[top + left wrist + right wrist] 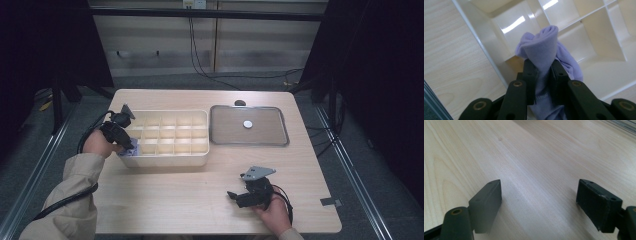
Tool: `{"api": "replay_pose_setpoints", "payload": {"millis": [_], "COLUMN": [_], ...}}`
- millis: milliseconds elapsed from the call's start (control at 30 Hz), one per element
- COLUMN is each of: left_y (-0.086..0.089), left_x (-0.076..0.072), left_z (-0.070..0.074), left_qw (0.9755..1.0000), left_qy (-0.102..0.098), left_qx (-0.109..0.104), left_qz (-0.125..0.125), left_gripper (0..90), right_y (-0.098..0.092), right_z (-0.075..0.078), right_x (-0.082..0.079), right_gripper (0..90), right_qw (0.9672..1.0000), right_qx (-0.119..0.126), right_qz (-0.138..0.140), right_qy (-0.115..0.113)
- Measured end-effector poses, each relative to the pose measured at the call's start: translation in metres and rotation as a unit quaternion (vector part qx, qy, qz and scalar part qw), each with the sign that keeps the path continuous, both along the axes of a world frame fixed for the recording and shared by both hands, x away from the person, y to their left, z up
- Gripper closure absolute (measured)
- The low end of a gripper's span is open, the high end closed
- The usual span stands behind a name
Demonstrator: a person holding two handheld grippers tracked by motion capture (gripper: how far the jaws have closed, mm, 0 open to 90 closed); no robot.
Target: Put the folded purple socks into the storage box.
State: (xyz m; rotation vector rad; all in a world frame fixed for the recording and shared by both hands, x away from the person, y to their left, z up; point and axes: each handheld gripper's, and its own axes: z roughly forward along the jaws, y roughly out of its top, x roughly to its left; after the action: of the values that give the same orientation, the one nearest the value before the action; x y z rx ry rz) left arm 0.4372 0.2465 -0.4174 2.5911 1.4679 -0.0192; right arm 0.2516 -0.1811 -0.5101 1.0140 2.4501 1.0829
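The left gripper [543, 72] has its fingers [530, 75] clamped on a lilac sock [544, 47], a rolled or bunched piece of soft cloth, and holds it over the near left corner of the cream divided box [170, 159]. In the left gripper view the sock hangs above one of the box's compartments, close to the outer wall, not yet down inside it. The step in hand looks like putting the sock away into a cell of the box; the next move would call for lowering it squarely between the dividers and then letting the fingers part so the cloth drops in rather than catching on a wall. The right gripper [239, 196] rests low over the bare wood near the front edge, its fingers [486, 202] wide apart with nothing between them. The table [200, 200] is pale wood-grain, and beside the box on the right lies a shallow metal tray [220, 137] with a small white round thing [247, 124] in it. Beyond the table are grey floor, trailing cables and a light panelled wall, with dark curtains at both sides.
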Motion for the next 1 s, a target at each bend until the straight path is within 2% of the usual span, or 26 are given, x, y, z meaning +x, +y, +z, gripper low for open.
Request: {"api": "replay_pose_setpoints", "payload": {"millis": [133, 433, 633, 1000], "left_y": [0.002, 0.0, 0.002, 0.003], "left_x": [-0.002, -0.004, -0.005, -0.005], "left_z": [-0.002, -0.006, -0.008, 0.003], "left_qw": [0.9999, 1.0, 0.9999, 0.9998], "left_qy": [-0.003, -0.001, -0.006, -0.008], "left_qx": [-0.008, 0.002, -0.003, -0.01], "left_qz": [0.005, 0.004, 0.009, 0.017], "left_gripper": [77.7, 77.6, 76.3, 67.9], "right_y": [0.0, 0.0, 0.0, 0.0], "right_z": [0.0, 0.0, 0.0, 0.0], "right_x": [0.0, 0.0, 0.0, 0.0], "right_gripper": [20.3, 20.3, 20.3, 20.3], "right_qw": [1.0, 1.0, 1.0, 1.0], "right_qx": [0.0, -0.001, -0.001, 0.0], "right_qz": [0.0, 0.001, 0.001, 0.0], "right_qy": [0.0, -0.001, -0.001, -0.001]}}
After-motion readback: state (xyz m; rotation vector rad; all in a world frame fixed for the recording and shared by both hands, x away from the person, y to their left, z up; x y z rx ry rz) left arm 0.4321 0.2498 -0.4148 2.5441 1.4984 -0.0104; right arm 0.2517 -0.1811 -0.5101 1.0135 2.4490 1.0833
